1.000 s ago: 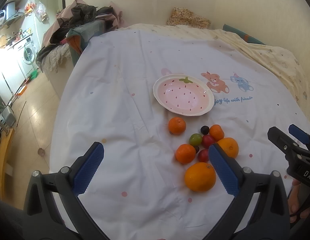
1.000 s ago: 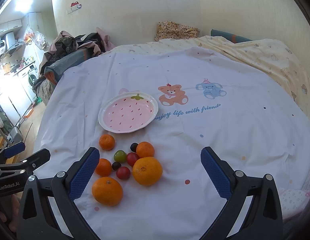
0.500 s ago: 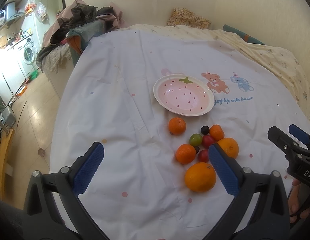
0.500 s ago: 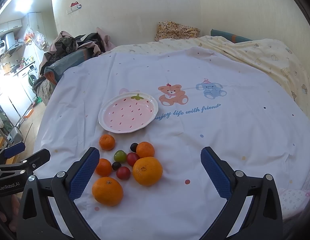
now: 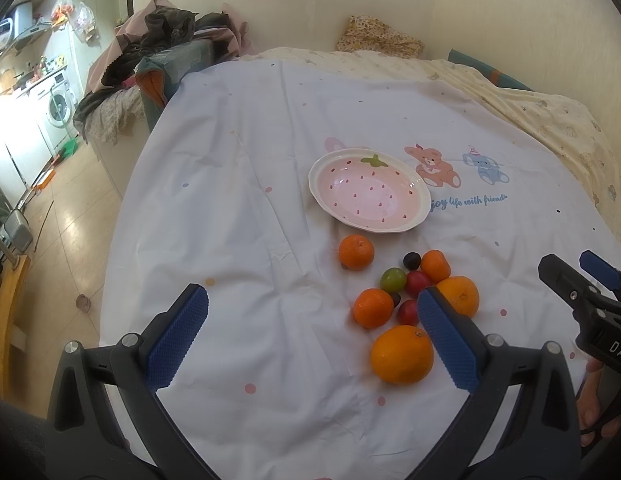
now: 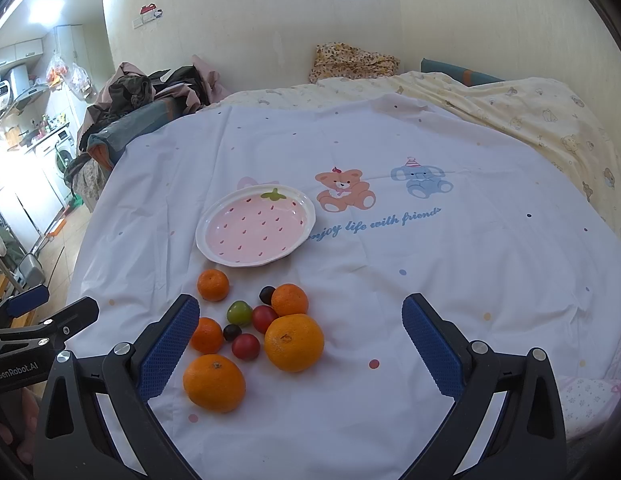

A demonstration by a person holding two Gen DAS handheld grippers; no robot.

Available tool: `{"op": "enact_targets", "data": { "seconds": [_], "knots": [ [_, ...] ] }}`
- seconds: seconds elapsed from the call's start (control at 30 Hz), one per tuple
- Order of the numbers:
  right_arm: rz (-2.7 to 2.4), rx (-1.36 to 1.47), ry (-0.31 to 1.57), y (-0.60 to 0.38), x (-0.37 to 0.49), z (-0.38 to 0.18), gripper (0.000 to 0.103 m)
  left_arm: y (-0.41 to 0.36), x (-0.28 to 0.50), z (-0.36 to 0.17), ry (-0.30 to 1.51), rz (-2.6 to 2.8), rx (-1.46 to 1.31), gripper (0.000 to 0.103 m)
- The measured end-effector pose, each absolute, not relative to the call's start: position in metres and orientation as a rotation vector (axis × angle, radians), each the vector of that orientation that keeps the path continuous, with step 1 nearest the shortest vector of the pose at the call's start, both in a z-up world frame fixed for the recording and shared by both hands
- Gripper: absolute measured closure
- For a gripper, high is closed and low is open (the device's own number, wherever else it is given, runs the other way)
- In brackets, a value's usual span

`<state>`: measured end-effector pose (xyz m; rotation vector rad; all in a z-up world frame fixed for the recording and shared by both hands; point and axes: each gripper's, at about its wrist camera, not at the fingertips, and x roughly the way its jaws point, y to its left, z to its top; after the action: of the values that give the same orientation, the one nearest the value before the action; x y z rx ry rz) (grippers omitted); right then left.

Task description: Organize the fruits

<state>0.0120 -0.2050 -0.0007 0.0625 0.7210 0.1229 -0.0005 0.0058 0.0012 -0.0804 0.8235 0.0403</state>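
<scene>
A loose cluster of fruit lies on the white printed sheet, just in front of a pink strawberry-patterned plate that holds nothing. The two largest pieces are round oranges with dimpled skin: one large orange nearest the cameras and a second orange just beside it. Three smaller mandarins surround them — one mandarin closest to the plate and set a little apart from the rest, another touching the second orange, a third on the left edge of the group. Between them sit a green grape, two red cherry tomatoes and two small dark grapes.

The left gripper has its blue ribbed pads spread wide and holds nothing; in its view the fruit lies by its right finger, the pad's tip overlapping the second orange, while the large orange lies just inside that finger.

The right gripper is likewise wide open and empty. Most of the cluster lies between its fingers towards the left pad, which partly hides the third mandarin.
</scene>
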Motion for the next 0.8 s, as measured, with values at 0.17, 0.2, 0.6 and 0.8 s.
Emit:
{"op": "enact_targets", "data": {
  "seconds": [0.17,0.2,0.6,0.8],
  "knots": [
    [0.123,0.061,0.720,-0.2051,0.0120,-0.0008,0.000,0.0061,-0.0005,0.0009,0.821,0.042,-0.078,0.000],
    [0.123,0.062,0.720,-0.2051,0.0121,-0.0008,0.000,0.0068,-0.0006,0.0006,0.821,0.043,-0.079,0.000],
    [0.121,0.063,0.723,-0.2059,0.0126,-0.0011,0.000,0.0078,-0.0016,0.0006,0.822,0.045,-0.080,0.000],
    [0.120,0.064,0.723,-0.2059,0.0127,-0.0014,0.000,0.0079,-0.0016,0.0005,0.823,0.046,-0.081,0.000]
  ]
}}
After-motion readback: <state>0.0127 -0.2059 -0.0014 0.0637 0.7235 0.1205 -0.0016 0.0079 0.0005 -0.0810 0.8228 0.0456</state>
